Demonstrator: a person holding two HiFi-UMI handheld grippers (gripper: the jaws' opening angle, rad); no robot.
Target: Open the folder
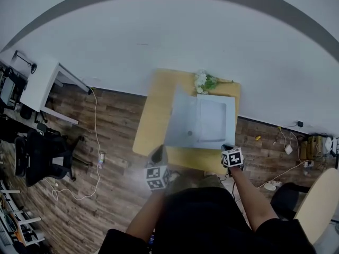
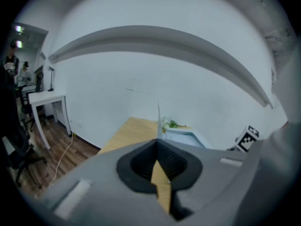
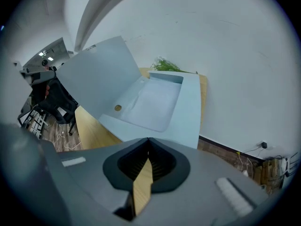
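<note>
The left tool [image 1: 158, 152] has its jaws pressed together with nothing between them, and it points toward the near left corner of the folder [image 1: 214, 121], apart from it and above the near edge of the wooden surface [image 1: 152, 107]. The right tool [image 1: 226, 148] is likewise closed and empty, its tip just beside the folder's near right corner; whether it touches the folder cannot be told. Each tool carries a cube with square markers, and the person's forearms run back from them toward the bottom of the head view. The folder, pale blue-grey, lies open on the surface: its shallow tray-like base rests flat, while its cover [image 1: 180, 119] stands tilted up from the base's left side. A small round snap [image 3: 117, 108] shows on the inner face of the cover, near the fold with the base. A bunch of white flowers with green leaves [image 1: 204, 81] lies just beyond the folder's far edge, against the white wall. Well to the left of the folder, on the wooden floor [image 1: 111, 136], stand a black office chair [image 1: 45, 155] and a white desk [image 1: 39, 83], with a pale cable [image 1: 96, 121] trailing across the boards between them and the folder.
</note>
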